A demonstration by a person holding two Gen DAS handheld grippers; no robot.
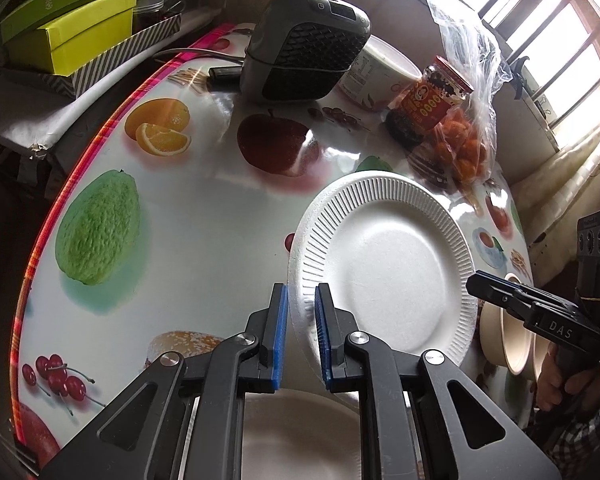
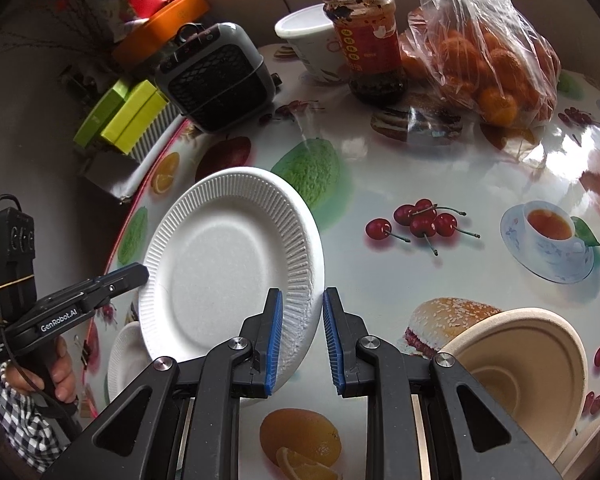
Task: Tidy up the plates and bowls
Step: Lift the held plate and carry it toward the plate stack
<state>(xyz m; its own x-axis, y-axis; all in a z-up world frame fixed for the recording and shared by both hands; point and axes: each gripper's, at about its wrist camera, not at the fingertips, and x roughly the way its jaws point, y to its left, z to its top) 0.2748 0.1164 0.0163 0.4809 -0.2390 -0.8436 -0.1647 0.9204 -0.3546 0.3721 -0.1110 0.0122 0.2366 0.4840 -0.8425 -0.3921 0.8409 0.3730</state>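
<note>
A white ribbed paper plate hangs tilted above the fruit-print table, held at two opposite edges. My left gripper is shut on its near-left rim. My right gripper is shut on the opposite rim. A second white plate lies on the table beneath the left gripper. Beige paper bowls sit nested, tipped on their side, under the right gripper.
At the table's far side stand a grey fan heater, a white tub, a red-labelled jar and a plastic bag of oranges. Green boxes sit beyond the table's left edge.
</note>
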